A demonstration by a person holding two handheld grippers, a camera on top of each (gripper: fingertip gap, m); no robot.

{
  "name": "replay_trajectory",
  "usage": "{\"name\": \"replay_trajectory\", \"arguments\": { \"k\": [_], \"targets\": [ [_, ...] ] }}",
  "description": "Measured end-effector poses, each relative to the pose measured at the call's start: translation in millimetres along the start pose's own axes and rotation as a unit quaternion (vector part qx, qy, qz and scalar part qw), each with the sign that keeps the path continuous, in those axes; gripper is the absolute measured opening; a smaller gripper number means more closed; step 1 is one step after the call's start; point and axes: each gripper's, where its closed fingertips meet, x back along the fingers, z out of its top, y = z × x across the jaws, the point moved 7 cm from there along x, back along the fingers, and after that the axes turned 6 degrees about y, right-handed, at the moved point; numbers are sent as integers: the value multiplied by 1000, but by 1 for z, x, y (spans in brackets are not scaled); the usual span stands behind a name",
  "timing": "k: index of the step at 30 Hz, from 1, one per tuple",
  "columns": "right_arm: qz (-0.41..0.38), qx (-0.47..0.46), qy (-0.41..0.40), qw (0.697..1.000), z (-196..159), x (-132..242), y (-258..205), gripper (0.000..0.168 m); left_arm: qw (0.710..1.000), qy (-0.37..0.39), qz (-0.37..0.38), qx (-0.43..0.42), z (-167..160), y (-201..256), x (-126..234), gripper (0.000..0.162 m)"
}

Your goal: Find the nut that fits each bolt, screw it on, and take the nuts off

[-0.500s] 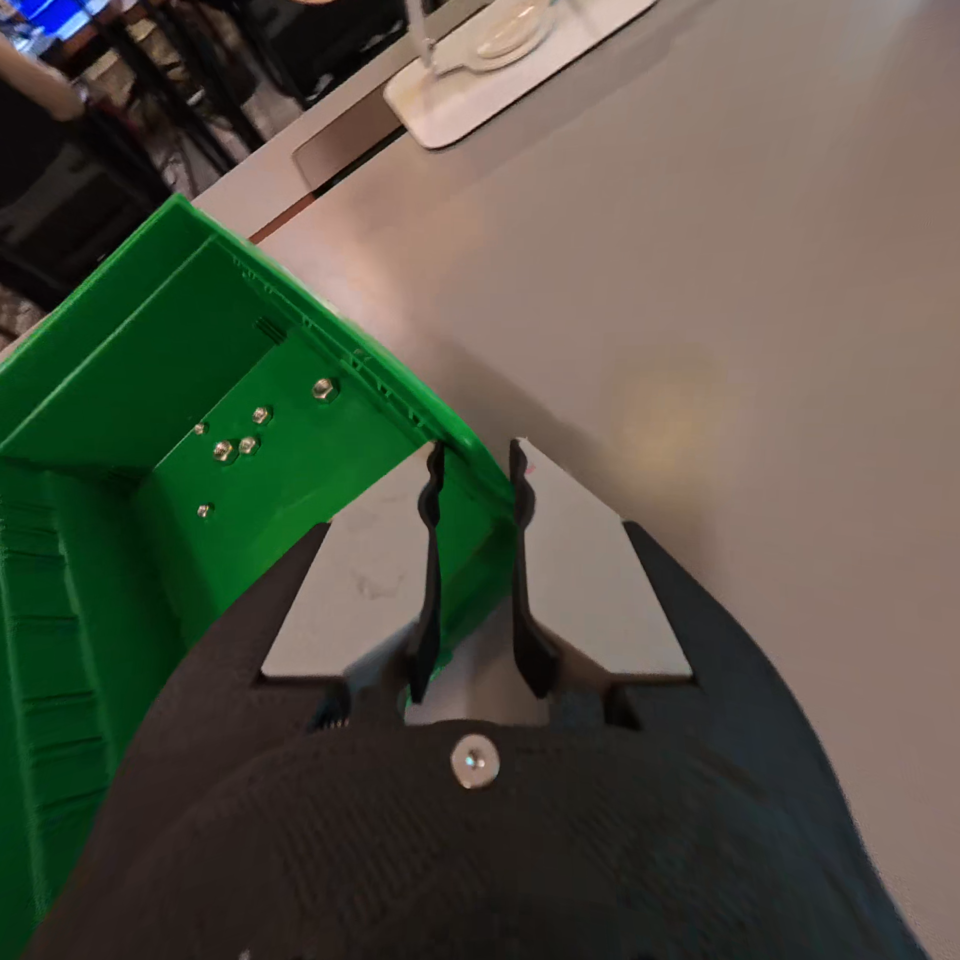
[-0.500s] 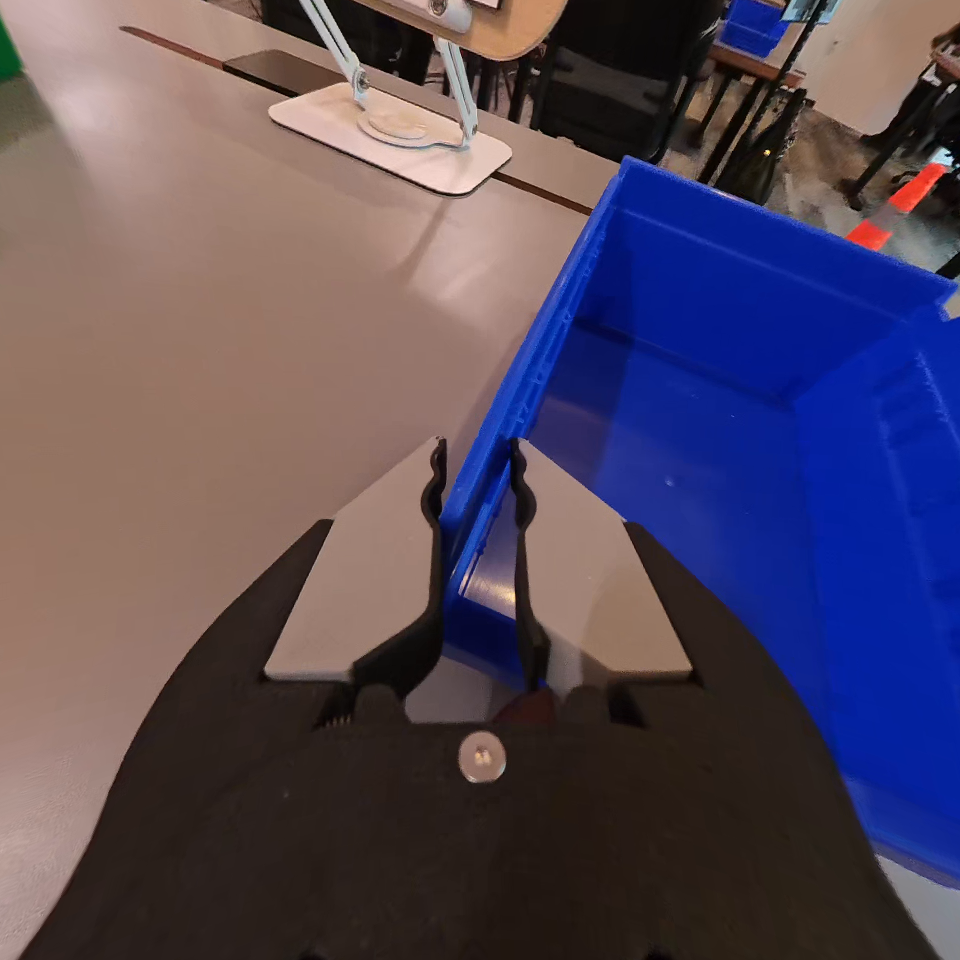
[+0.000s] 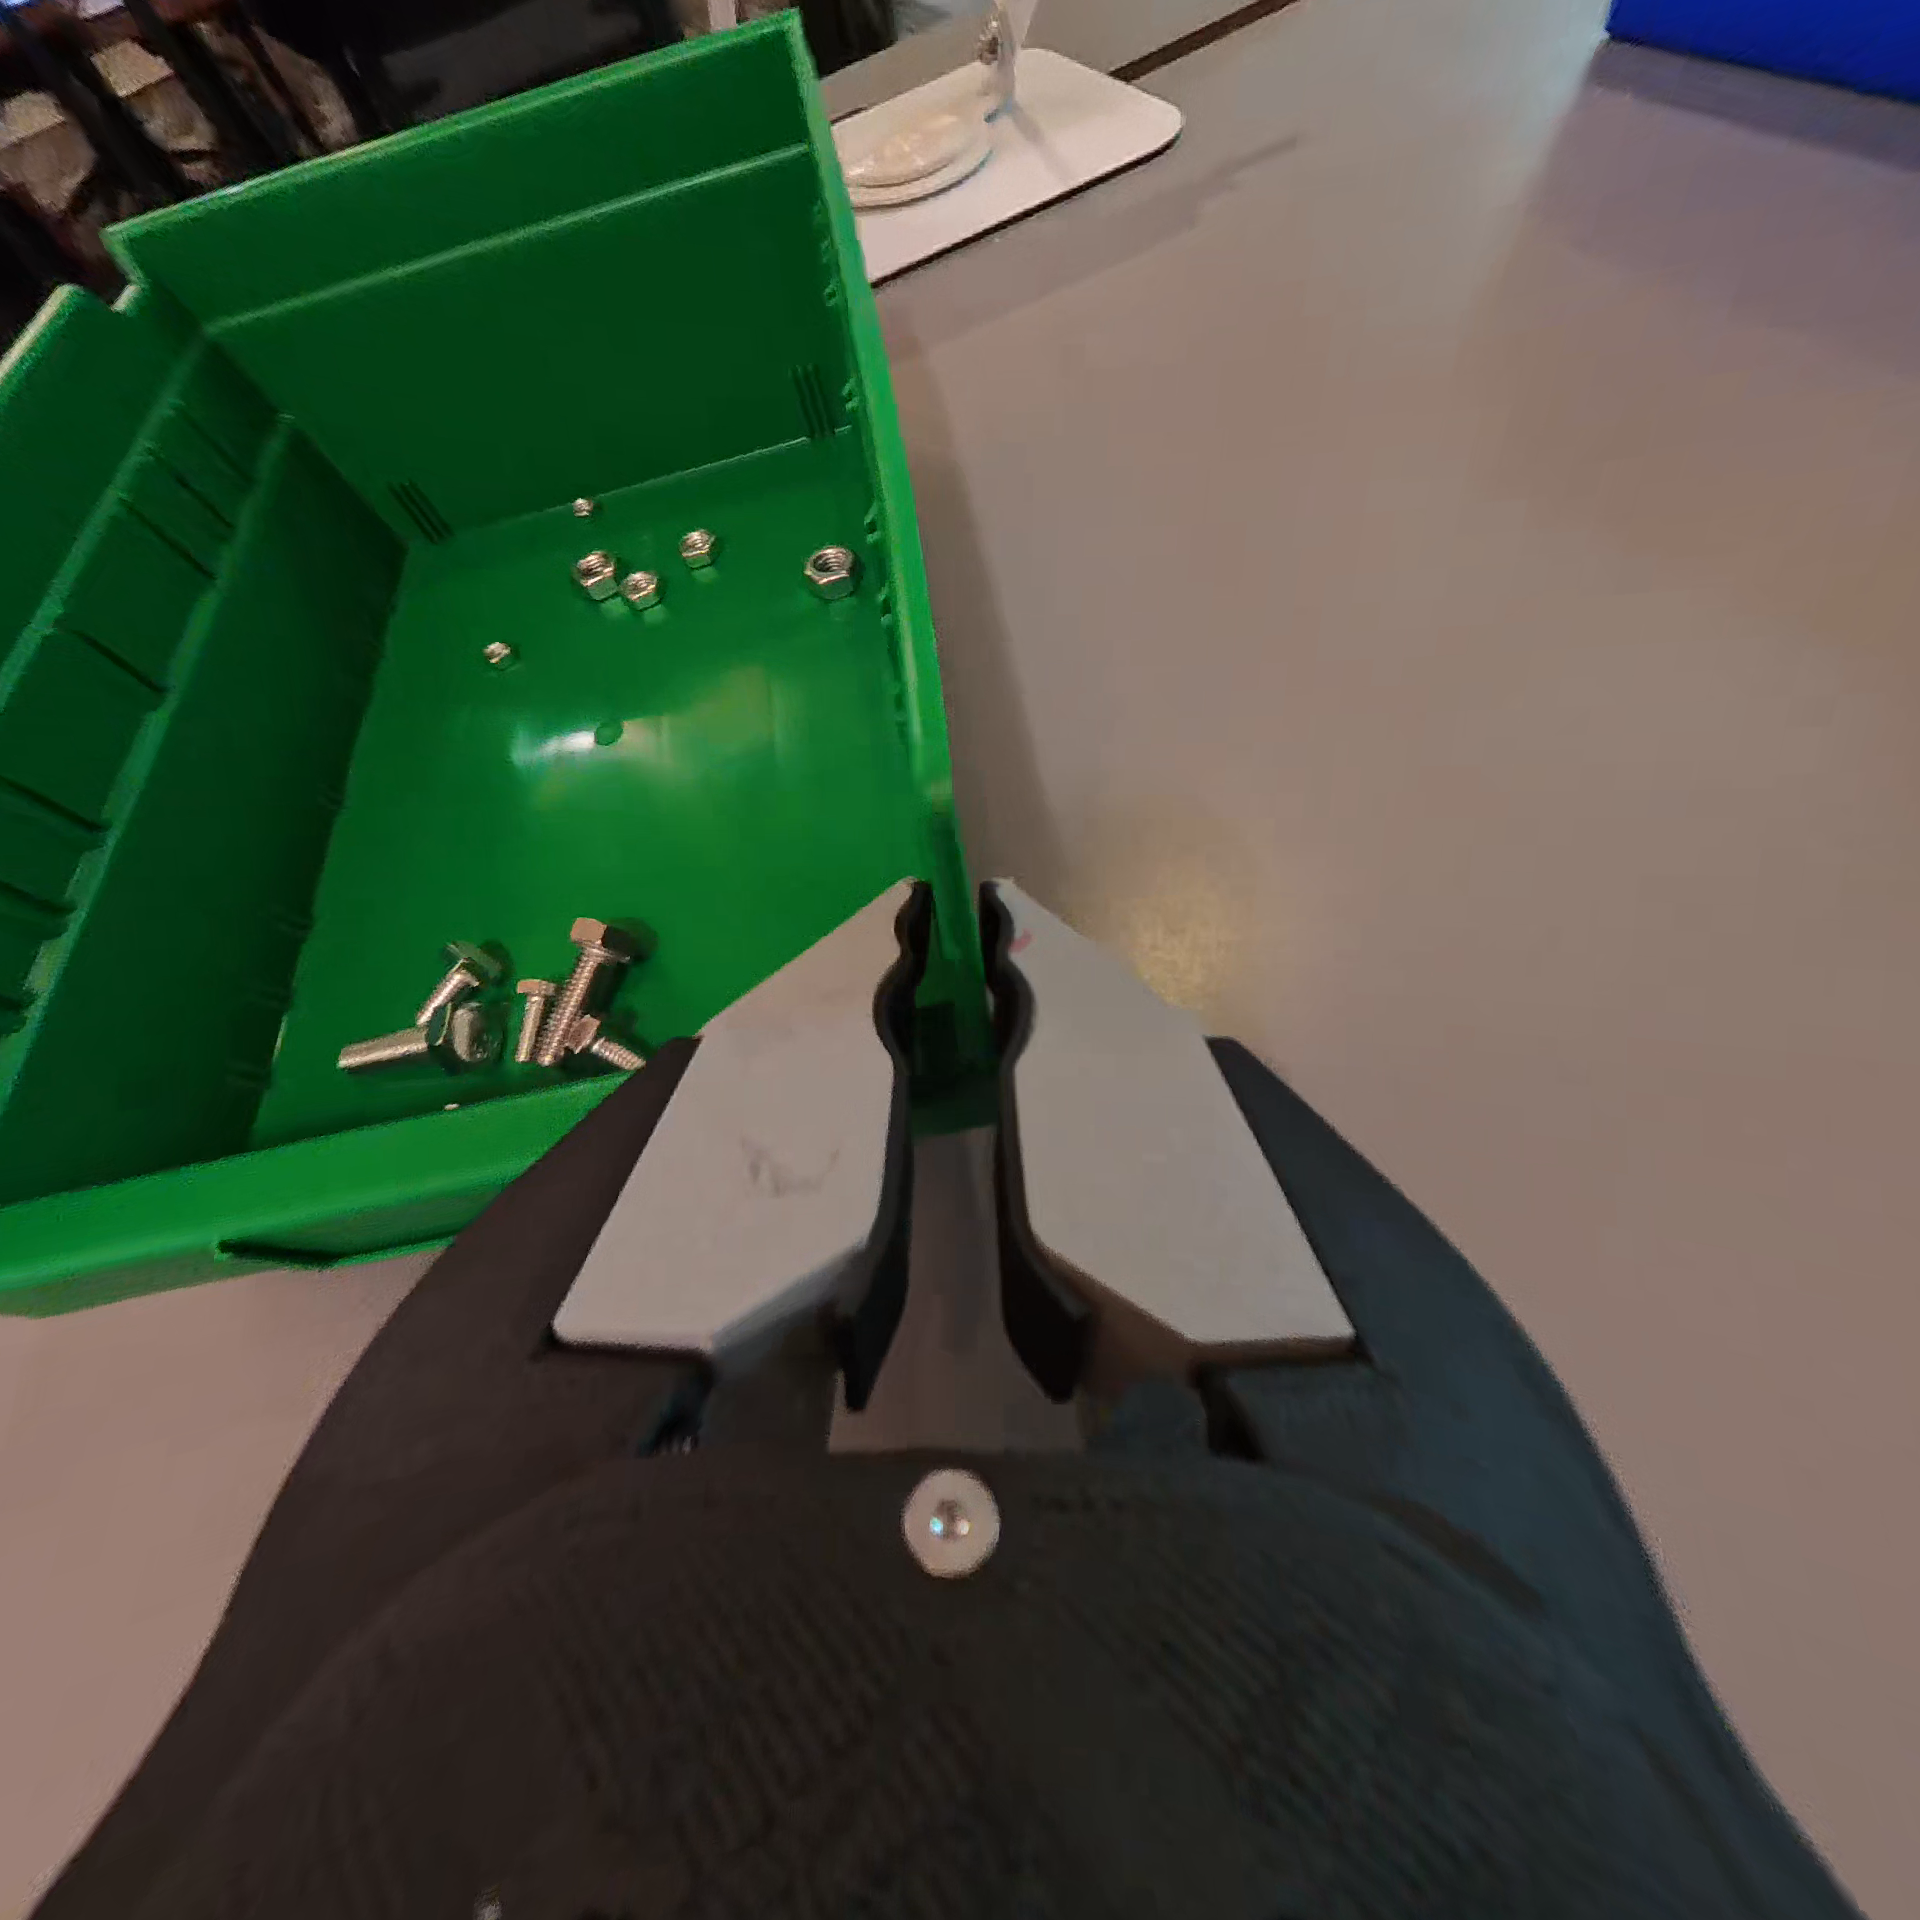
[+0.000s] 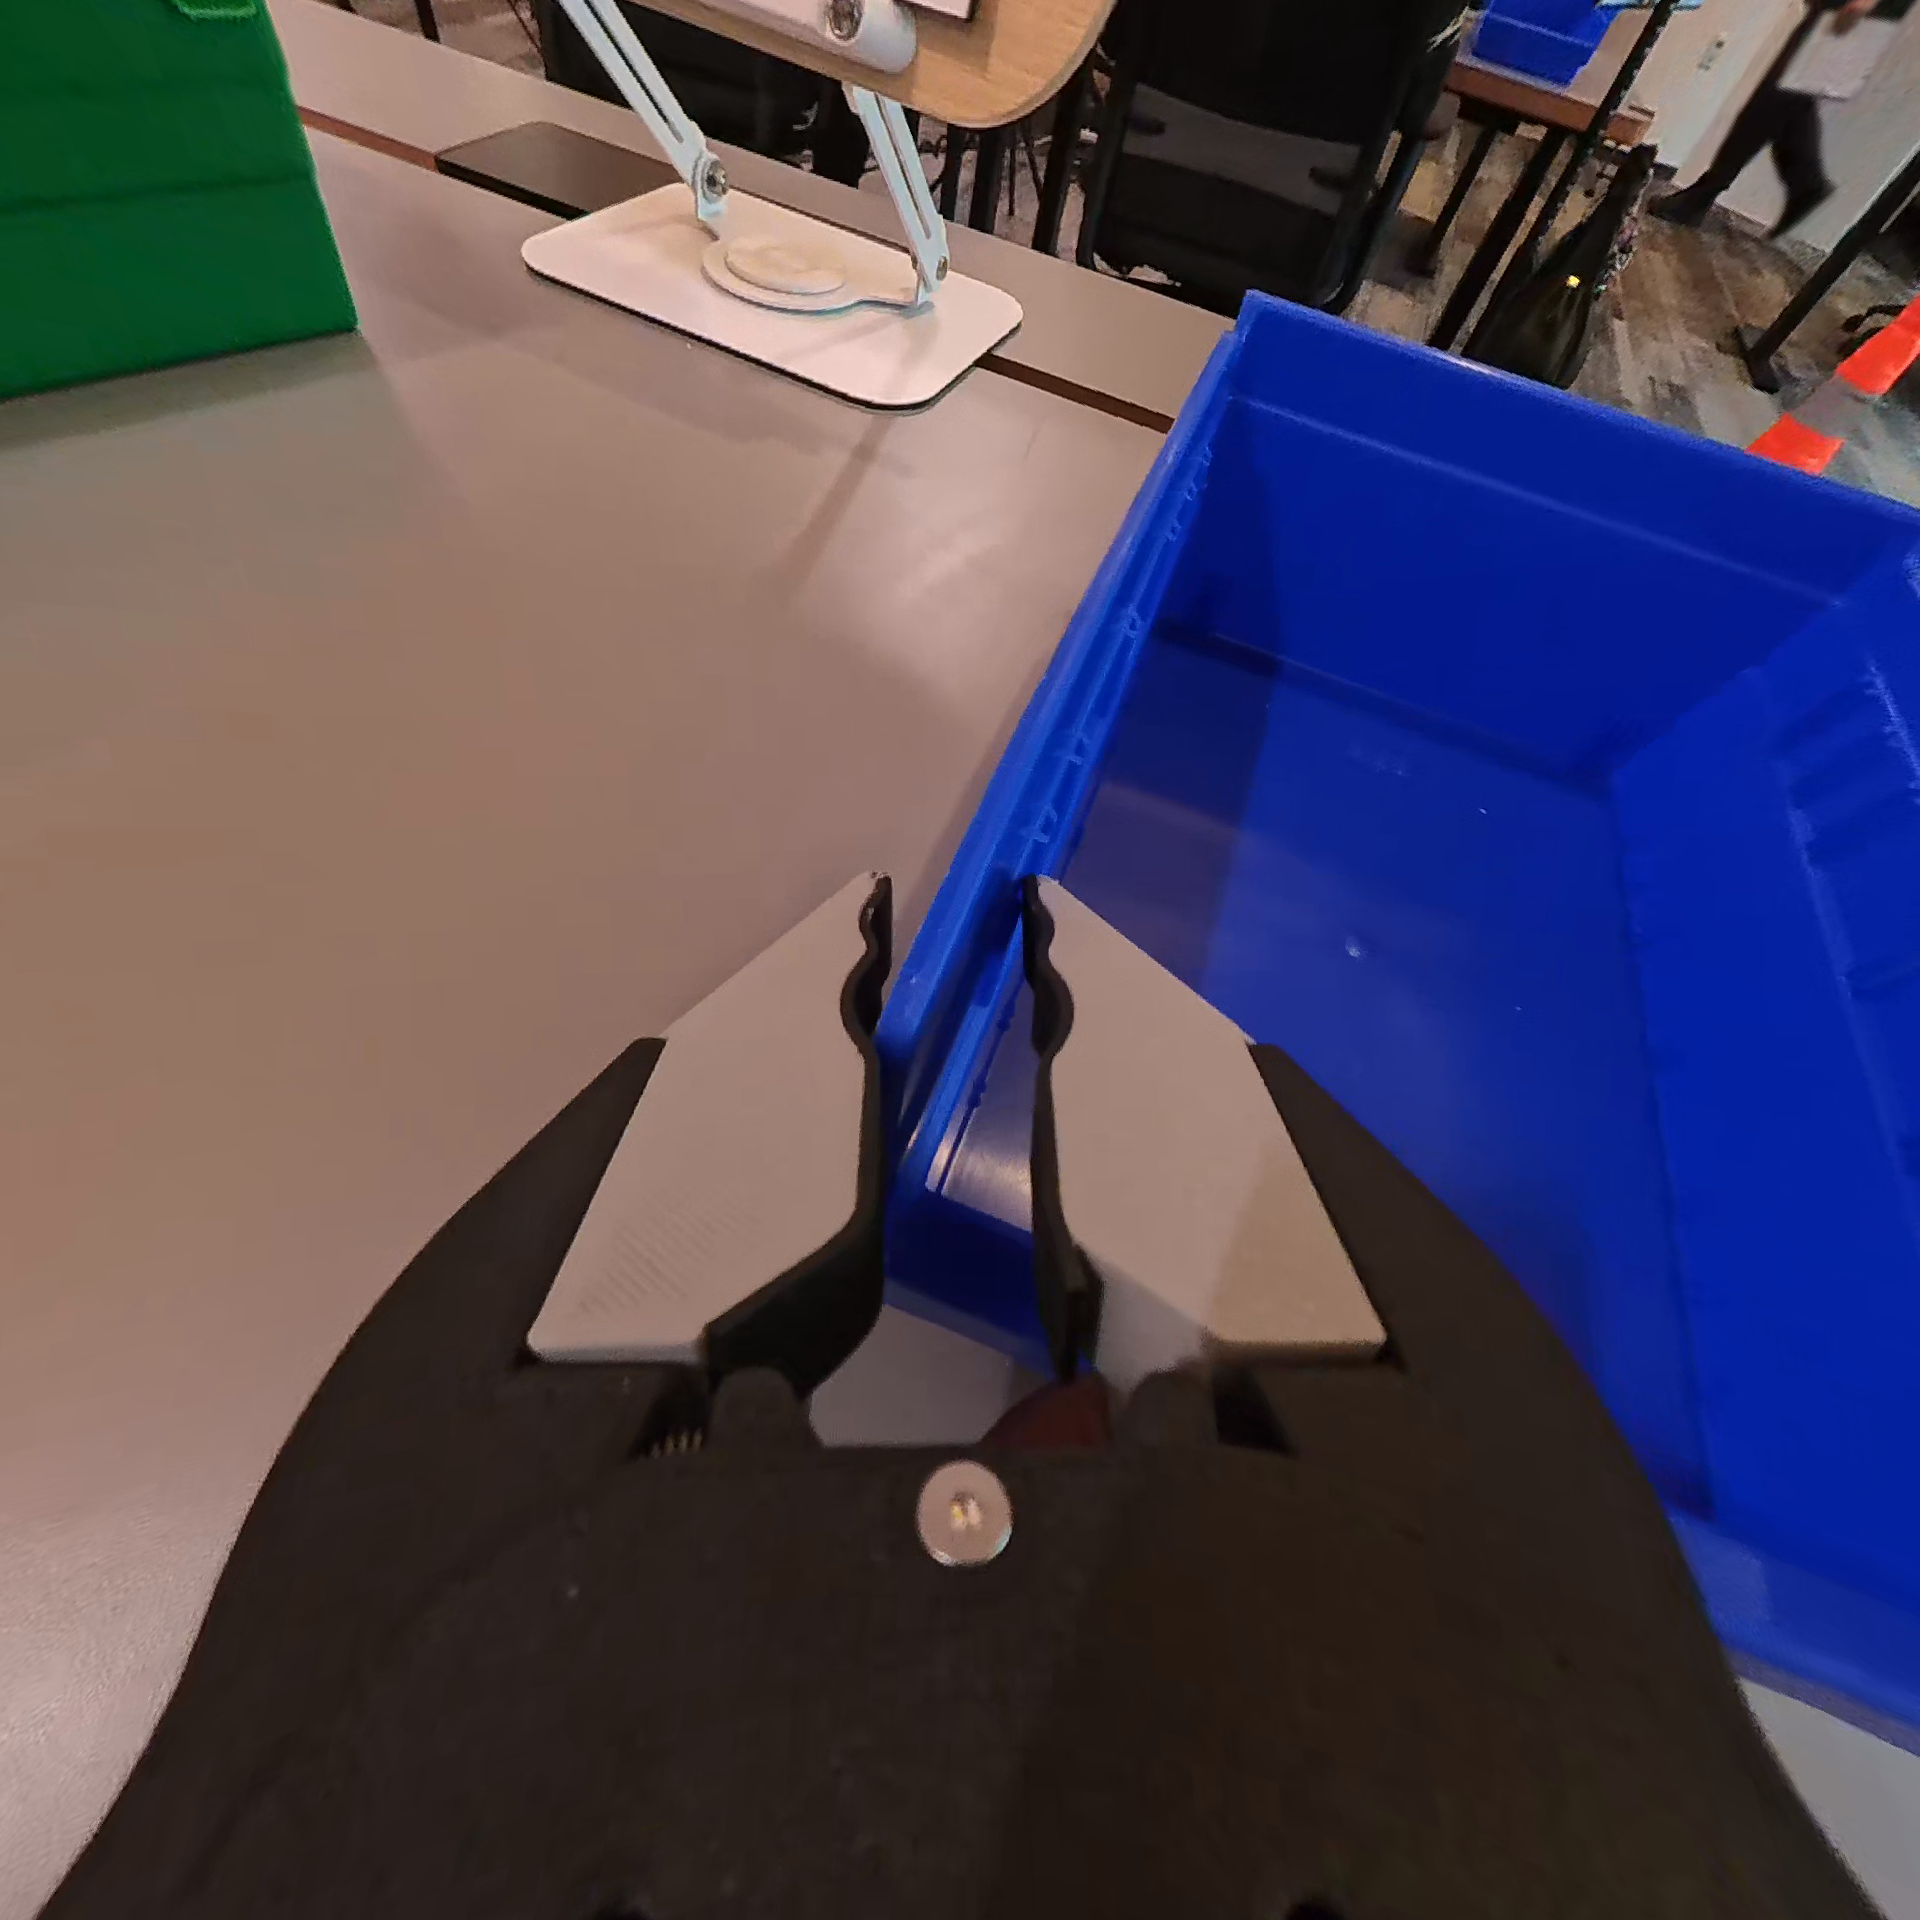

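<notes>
A green bin (image 3: 520, 312) stands on the grey table and holds several loose silver nuts (image 3: 644, 571) at its far end, one larger nut (image 3: 831, 574) by the right wall, and a pile of bolts (image 3: 520, 1013) at its near end. My left gripper (image 3: 951, 904) is shut on the green bin's right wall near the front corner. A blue bin (image 4: 1455, 623) looks empty inside. My right gripper (image 4: 956, 894) is shut on the blue bin's left wall, one finger outside and one inside. The green bin also shows at the far left of the right wrist view (image 4: 156, 208).
A white stand base (image 4: 769, 281) with two slanted white arms sits at the table's far edge between the bins; it also shows in the left wrist view (image 3: 1018, 145). Chairs and table legs stand beyond. Grey tabletop (image 4: 468, 675) lies between the bins. Spacing between my two grippers at the tips: around 45 centimeters.
The green bin has swung round in my left gripper, so its near end with the bolts now shows. In the right wrist view the green bin has come into sight at the left.
</notes>
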Motion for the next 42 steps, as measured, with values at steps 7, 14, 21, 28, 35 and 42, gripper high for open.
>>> {"name": "replay_trajectory", "arguments": {
  "k": [7, 14, 21, 28, 35, 42],
  "targets": [
    [-58, 35, 2, 998, 1, -5, -13, 18, 995, -19, 100, 0, 3, 13, -5, 1],
    [-62, 43, 8, 997, 0, -4, -14, 20, 988, -15, 149, 46, -14, 0, 27, 1],
    [-36, 18, 21, 999, 0, 0, -15, 29, 986, -30, 162, 13, -11, 7, 22, 6],
    [-82, 97, 59, 990, 30, 48, -20, 52, 997, 26, 60, 48, 15, 26, 41, 56],
    [114, 94, 120, 982, 70, 53, -90, 62, 997, 78, -11, 22, 62, 54, 53, 85],
    [175, 89, 90, 976, 86, -52, -135, 65, 992, 83, -97, -7, 81, 96, -28, 91]
  ]
}}
